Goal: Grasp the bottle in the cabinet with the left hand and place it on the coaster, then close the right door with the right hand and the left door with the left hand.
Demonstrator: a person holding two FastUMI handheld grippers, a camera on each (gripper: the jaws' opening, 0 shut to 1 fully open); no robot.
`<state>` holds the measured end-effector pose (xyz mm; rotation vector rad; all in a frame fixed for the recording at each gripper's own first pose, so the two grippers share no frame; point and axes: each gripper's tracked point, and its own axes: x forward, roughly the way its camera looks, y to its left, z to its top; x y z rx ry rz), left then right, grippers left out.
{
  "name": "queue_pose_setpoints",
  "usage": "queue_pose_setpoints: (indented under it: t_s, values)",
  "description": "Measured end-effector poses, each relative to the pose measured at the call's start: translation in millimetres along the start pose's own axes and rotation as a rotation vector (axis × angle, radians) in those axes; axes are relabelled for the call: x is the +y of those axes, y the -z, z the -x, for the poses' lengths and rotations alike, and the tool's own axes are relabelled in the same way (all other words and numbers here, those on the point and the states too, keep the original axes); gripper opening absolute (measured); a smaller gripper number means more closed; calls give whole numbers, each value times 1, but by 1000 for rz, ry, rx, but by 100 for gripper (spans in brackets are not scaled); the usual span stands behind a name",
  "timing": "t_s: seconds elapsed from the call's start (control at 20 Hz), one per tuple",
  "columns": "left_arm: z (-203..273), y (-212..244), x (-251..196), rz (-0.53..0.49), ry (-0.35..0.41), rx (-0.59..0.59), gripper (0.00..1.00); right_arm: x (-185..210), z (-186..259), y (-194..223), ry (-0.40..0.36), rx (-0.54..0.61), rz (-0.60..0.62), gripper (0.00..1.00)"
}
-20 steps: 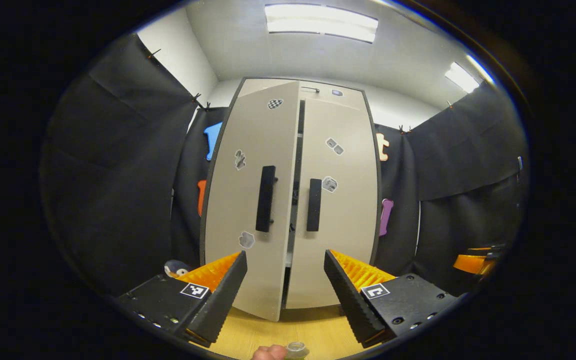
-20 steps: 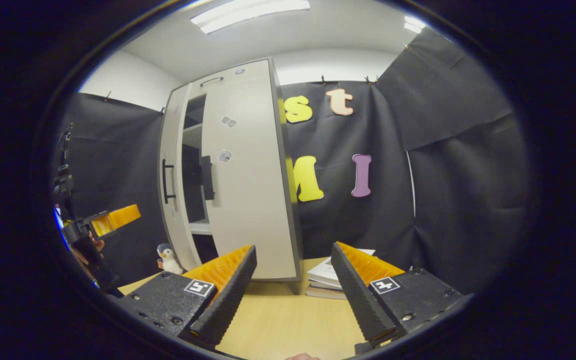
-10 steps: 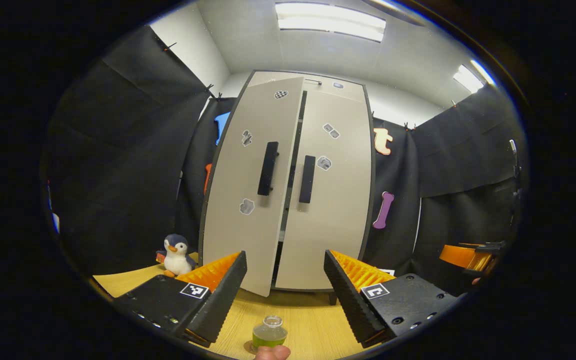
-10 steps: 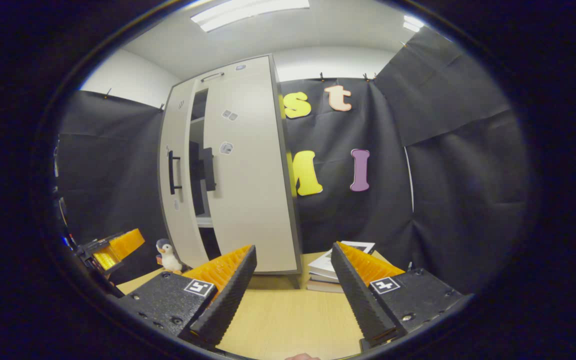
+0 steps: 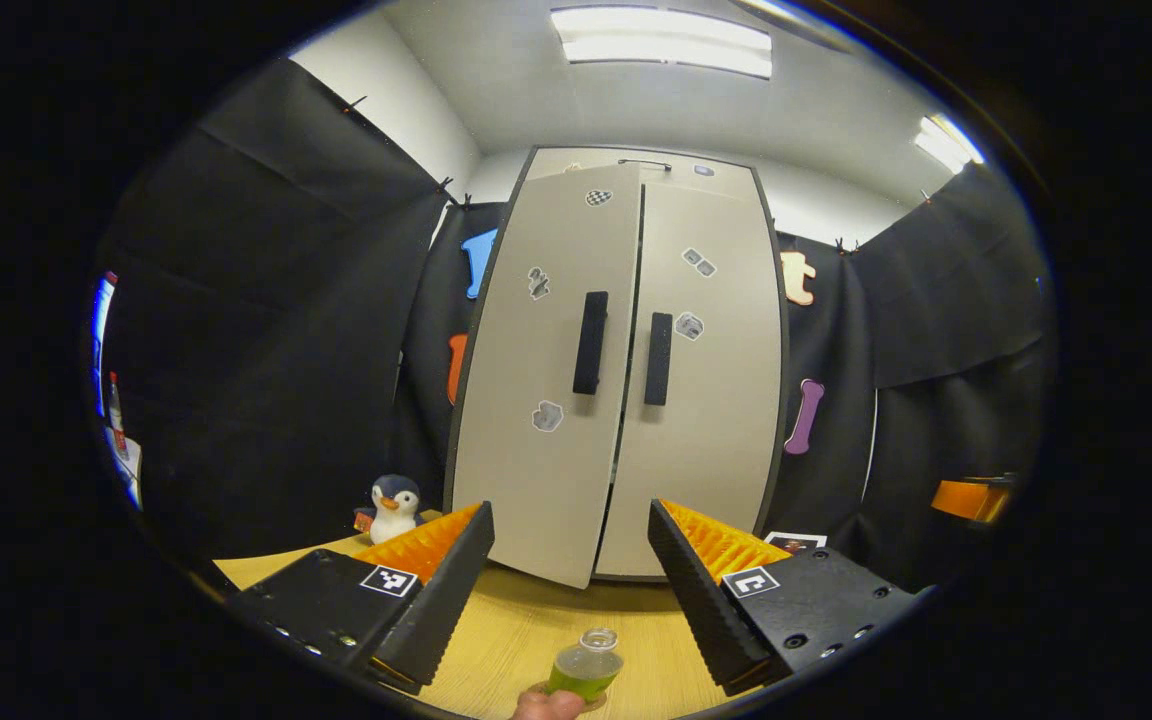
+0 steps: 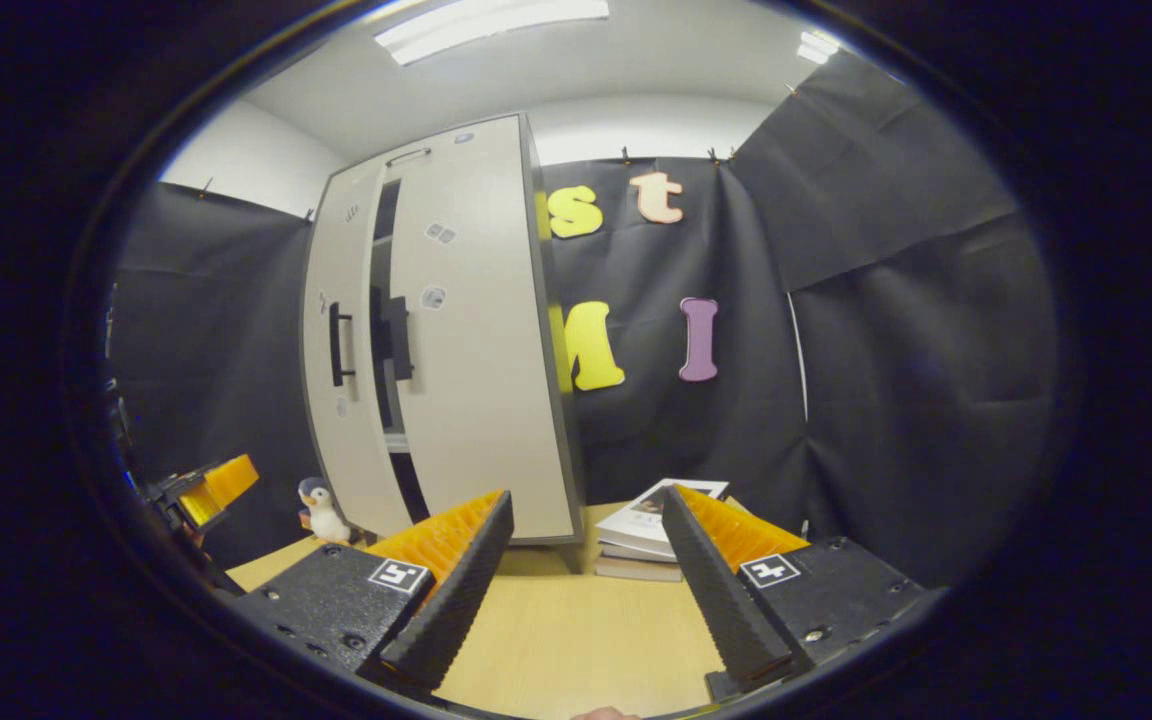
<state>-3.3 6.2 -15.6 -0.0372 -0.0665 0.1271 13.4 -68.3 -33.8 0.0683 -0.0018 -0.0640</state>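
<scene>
The cabinet (image 5: 626, 370) stands tall at the back of the table (image 5: 526, 640), dead ahead of my left claw (image 5: 570, 590). Its right door (image 5: 701, 380) sits flush against the frame; its left door (image 5: 551, 380) hangs a little ajar, its lower corner swung out toward me. In the right gripper view the gap between the two doors shows a dark interior with a pale shelf edge — what stands on that shelf I cannot tell.

Beside the cabinet on the right lies a short stack of books (image 6: 651, 530), flat on the table. On the other side, near the cabinet's foot, sits a small toy penguin (image 5: 393, 508).

My left claw hangs with its fingers spread wide, nothing between them. My right claw (image 6: 586, 590) is the same — fingers apart, empty, above bare wood.

The bottle (image 5: 586, 665) stands on the table in front of the cabinet, low between my left fingers but untouched by them. It is clear, its mouth open at the top, with green liquid filling roughly its lower half. The coaster under it I cannot make out. A fingertip (image 5: 548, 705) shows just beside its base.
</scene>
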Motion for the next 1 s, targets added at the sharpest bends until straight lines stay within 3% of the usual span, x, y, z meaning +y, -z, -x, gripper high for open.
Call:
queue_pose_setpoints:
  t_s: [1.0]
  values:
    - [2, -1, 0, 19, 9, 11, 95, 7, 1, 3, -22, 7, -12, 98]
